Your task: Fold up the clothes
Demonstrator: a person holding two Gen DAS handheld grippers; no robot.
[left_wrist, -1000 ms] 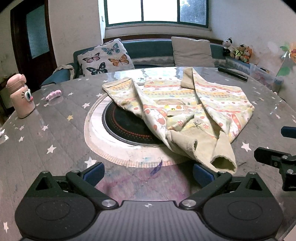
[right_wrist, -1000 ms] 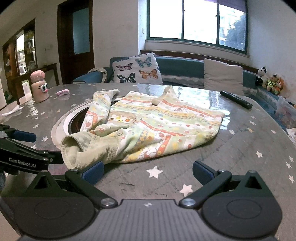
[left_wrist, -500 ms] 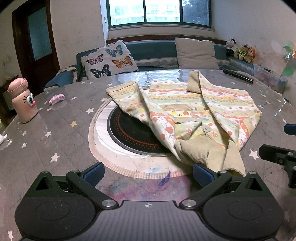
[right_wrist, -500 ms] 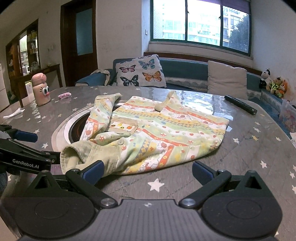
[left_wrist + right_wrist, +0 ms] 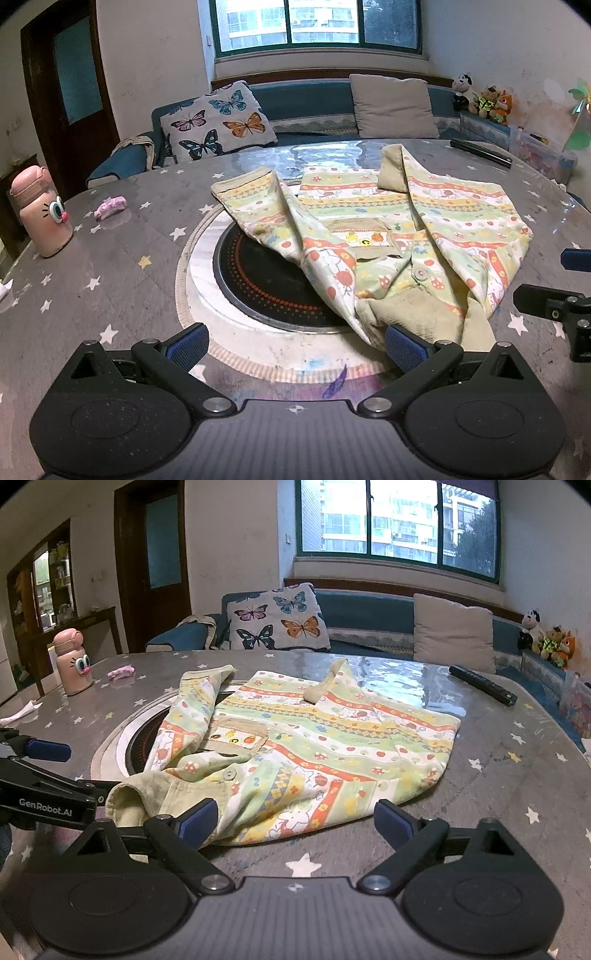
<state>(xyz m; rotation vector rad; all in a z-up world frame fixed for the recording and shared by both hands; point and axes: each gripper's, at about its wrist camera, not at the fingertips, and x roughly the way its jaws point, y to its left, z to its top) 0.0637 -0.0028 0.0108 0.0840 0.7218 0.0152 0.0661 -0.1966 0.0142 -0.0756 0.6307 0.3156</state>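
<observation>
Patterned jacket (image 5: 314, 746) crumpled on the table (image 5: 498, 794) (collar toward the grippers)

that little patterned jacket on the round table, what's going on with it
A person holds a gripper in each hand over the patterned jacket, which lies rumpled and not yet folded on the star-print table, partly over the black round hob. Neither gripper holds anything. The left gripper is open near the corduroy collar. The right gripper is at the near hem, its jaws closing but not yet pressing the cloth.
</observation>
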